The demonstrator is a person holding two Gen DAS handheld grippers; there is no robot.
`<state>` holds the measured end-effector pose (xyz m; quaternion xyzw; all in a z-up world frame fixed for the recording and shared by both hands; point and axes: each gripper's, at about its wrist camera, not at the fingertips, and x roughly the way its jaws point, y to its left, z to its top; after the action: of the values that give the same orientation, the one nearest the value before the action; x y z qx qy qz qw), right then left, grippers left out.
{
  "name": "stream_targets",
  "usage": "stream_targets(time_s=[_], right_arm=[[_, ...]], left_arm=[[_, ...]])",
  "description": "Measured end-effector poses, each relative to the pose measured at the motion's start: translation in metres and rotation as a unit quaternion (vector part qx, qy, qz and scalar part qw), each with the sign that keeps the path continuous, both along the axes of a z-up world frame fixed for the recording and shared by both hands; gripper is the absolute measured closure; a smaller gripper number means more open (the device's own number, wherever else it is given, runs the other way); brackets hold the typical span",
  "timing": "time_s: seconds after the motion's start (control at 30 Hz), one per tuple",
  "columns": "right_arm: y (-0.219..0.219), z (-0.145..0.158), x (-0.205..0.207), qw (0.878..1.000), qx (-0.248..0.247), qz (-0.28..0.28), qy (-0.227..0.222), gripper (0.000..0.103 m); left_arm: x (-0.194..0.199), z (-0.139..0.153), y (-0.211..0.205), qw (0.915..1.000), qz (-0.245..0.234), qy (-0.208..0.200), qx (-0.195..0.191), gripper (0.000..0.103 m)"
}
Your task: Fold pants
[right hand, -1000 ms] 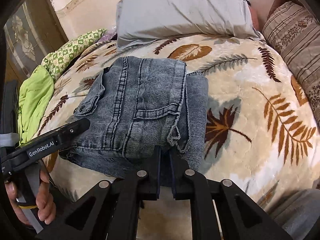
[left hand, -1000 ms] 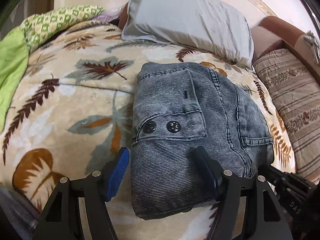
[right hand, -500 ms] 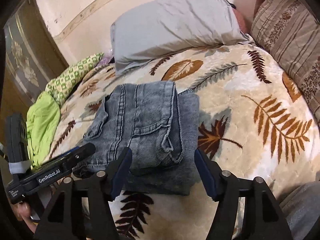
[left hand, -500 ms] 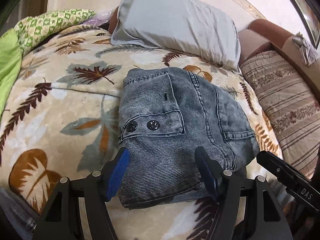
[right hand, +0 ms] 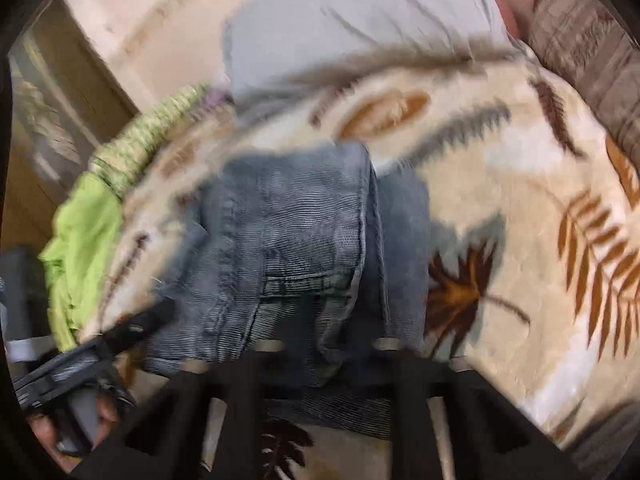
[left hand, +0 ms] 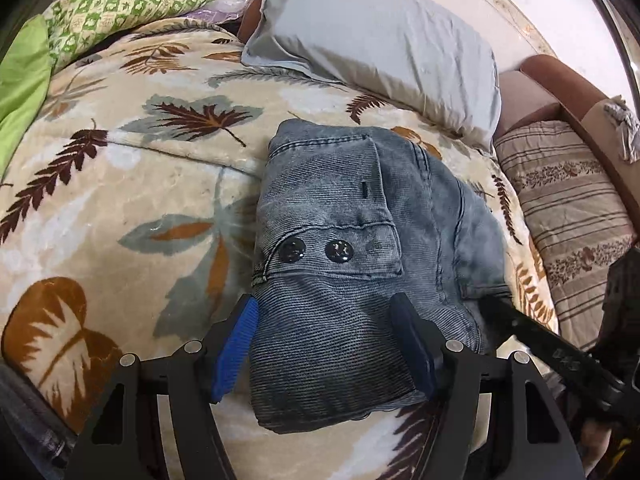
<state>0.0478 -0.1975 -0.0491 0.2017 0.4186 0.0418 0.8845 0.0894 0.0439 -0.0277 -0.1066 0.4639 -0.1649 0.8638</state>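
The grey-blue denim pants (left hand: 352,264) lie folded in a compact bundle on the leaf-patterned blanket (left hand: 140,184), two black buttons facing up. My left gripper (left hand: 326,350) is open, its blue pads either side of the bundle's near end. In the right wrist view the pants (right hand: 296,248) show blurred, with the right gripper (right hand: 328,356) low over their near edge; its fingers are smeared by motion and look spread apart. The other gripper's black finger (left hand: 532,336) reaches in at the right of the left wrist view.
A grey pillow (left hand: 380,40) lies behind the pants. Green bedding (left hand: 24,68) is piled at the left. A striped cushion (left hand: 572,208) and a brown headboard (left hand: 560,84) stand at the right. A hand holding the left gripper (right hand: 84,364) shows at lower left in the right wrist view.
The right gripper let go of the pants' edge and opened, then moved fast, blurring its view. The left gripper stayed open and came slightly closer over the bundle.
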Motion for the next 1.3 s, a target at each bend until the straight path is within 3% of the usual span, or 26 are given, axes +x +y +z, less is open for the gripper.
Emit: stream_targets(time_s=[0.17,0.27,0.37,0.47,0.57,0.6,0.63,0.67,0.7,0.83,1.1,1.17,1.3], right_arm=[[0.015,0.019,-0.020,0.998,-0.056,-0.012,-0.006,0.096],[0.026,0.009,-0.027,0.996,-0.081,-0.017,0.025,0.098],[0.024,0.010,-0.034,0.998,-0.057,-0.017,0.023,0.099],[0.023,0.008,-0.034,0.997,-0.065,-0.017,0.022,0.099],[0.014,0.001,-0.036,0.999,-0.023,-0.018,0.021,0.096],[0.012,0.004,-0.038,0.999,-0.021,-0.023,0.014,0.094],[0.012,0.007,-0.039,0.999,-0.023,-0.028,0.011,0.076],[0.010,0.010,-0.040,0.999,-0.022,-0.034,0.007,0.050],[0.009,0.013,-0.042,0.999,-0.020,-0.038,0.001,0.043],[0.006,0.021,-0.043,0.998,-0.029,-0.059,-0.005,0.038],[-0.005,0.040,-0.027,0.996,-0.039,-0.078,-0.003,0.032],[-0.009,0.045,-0.024,0.995,-0.050,-0.084,-0.006,0.026],[-0.024,0.038,-0.017,0.992,-0.053,-0.118,0.007,0.025]], left_arm=[[-0.003,0.001,-0.006,0.9998,-0.002,-0.010,0.015,0.035],[-0.004,0.001,-0.007,0.9997,-0.004,-0.012,0.020,0.035],[-0.005,0.002,-0.004,0.9998,-0.004,-0.011,0.019,0.035],[-0.003,0.002,-0.003,0.9998,-0.005,-0.010,0.018,0.035],[-0.005,0.004,-0.004,0.9995,-0.011,-0.016,0.025,0.036],[-0.007,0.008,-0.004,0.9993,-0.015,-0.023,0.026,0.036],[-0.009,0.012,-0.004,0.9990,-0.018,-0.032,0.026,0.036],[-0.011,0.016,-0.004,0.9985,-0.023,-0.042,0.028,0.035],[-0.012,0.022,-0.006,0.9976,-0.032,-0.052,0.035,0.035],[-0.009,0.041,-0.006,0.9953,-0.062,-0.064,0.038,0.034],[0.040,0.063,-0.011,0.9936,-0.098,-0.027,0.050,0.034],[0.051,0.063,-0.017,0.9930,-0.106,-0.013,0.051,0.034],[0.062,0.049,-0.023,0.9936,-0.110,0.017,0.018,0.036]])
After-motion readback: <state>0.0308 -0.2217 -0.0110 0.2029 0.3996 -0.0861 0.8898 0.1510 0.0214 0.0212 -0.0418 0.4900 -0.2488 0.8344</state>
